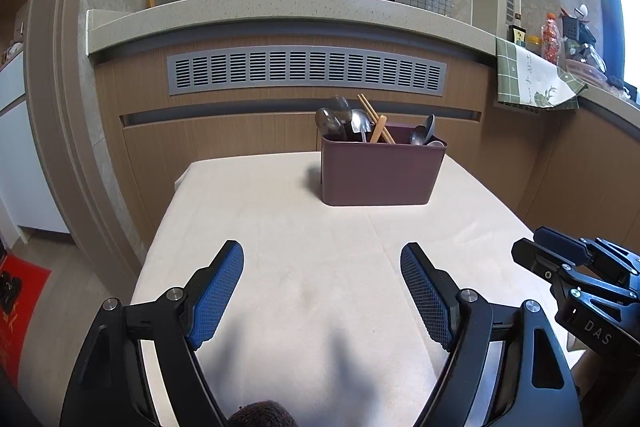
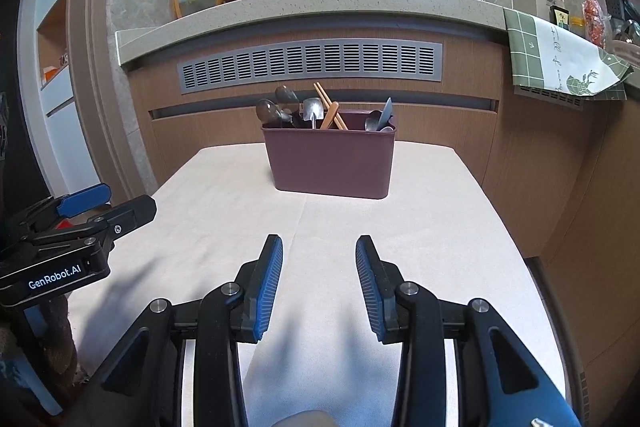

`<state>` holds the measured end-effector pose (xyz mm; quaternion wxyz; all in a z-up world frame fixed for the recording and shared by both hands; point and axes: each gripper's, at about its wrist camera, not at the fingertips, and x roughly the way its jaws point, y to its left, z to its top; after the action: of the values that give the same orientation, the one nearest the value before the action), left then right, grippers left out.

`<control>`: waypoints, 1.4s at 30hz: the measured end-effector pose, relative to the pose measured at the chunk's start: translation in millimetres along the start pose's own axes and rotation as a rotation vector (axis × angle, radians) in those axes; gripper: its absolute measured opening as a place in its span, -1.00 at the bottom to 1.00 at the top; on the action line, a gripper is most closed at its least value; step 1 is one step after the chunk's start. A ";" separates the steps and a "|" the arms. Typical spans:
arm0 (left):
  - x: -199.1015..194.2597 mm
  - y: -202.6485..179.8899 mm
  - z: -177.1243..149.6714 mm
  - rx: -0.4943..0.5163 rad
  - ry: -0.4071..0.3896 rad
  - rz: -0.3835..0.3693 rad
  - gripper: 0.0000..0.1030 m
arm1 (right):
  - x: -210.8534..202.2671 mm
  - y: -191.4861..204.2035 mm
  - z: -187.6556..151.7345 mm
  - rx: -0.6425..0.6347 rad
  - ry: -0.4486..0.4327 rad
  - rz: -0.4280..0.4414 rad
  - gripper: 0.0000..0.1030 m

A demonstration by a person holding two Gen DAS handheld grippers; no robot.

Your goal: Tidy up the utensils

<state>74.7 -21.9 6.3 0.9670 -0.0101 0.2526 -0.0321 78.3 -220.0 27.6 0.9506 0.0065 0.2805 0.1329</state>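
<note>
Utensil caddy point(image 2: 331, 163) standing far-centre, spoons point(image 2: 280, 107) and chopsticks point(image 2: 330, 107) already inside; left gripper point(image 1: 322, 291) and right gripper point(image 2: 319, 283) hovering near, fingers apart, empty; sorting seemingly ending, next calling for a check

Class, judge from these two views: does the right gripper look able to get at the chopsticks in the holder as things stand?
Probably yes. The right gripper is open and empty, the cloth ahead shows nothing between, and the chopsticks stick up above the holder rim, though spoons crowd beside them.
</note>
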 end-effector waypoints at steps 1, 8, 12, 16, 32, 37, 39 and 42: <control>0.3 -0.4 -0.1 0.002 0.001 -0.002 0.57 | -0.1 -0.1 0.5 0.001 -0.001 -0.001 -0.30; 1.0 -2.1 -1.0 0.003 0.002 -0.003 0.57 | -0.1 -1.1 1.3 0.003 -0.004 -0.003 -0.29; 1.0 -2.4 -1.1 0.003 0.003 -0.003 0.57 | 0.0 -1.4 1.4 0.003 -0.003 -0.003 -0.29; 1.6 -4.2 -2.3 0.009 0.005 -0.008 0.57 | 0.1 -1.6 1.3 0.004 -0.002 -0.003 -0.29; 2.7 -7.4 -5.7 0.017 0.013 -0.014 0.57 | -0.5 -2.7 1.9 0.013 -0.004 -0.010 -0.26; 2.6 -8.8 -7.5 0.023 0.012 -0.015 0.57 | -0.6 -3.3 3.9 0.021 -0.008 -0.018 -0.25; 2.3 -8.8 -7.6 0.023 0.011 -0.013 0.57 | -1.0 -3.6 4.5 0.022 -0.010 -0.020 -0.25; 2.1 -8.8 -8.2 0.025 0.010 -0.008 0.57 | -2.4 -3.9 5.5 0.022 -0.017 -0.023 -0.25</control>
<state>72.1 -30.9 -1.5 0.9657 0.0009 0.2568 -0.0390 80.2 -224.0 33.2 0.9543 0.0145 0.2739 0.1188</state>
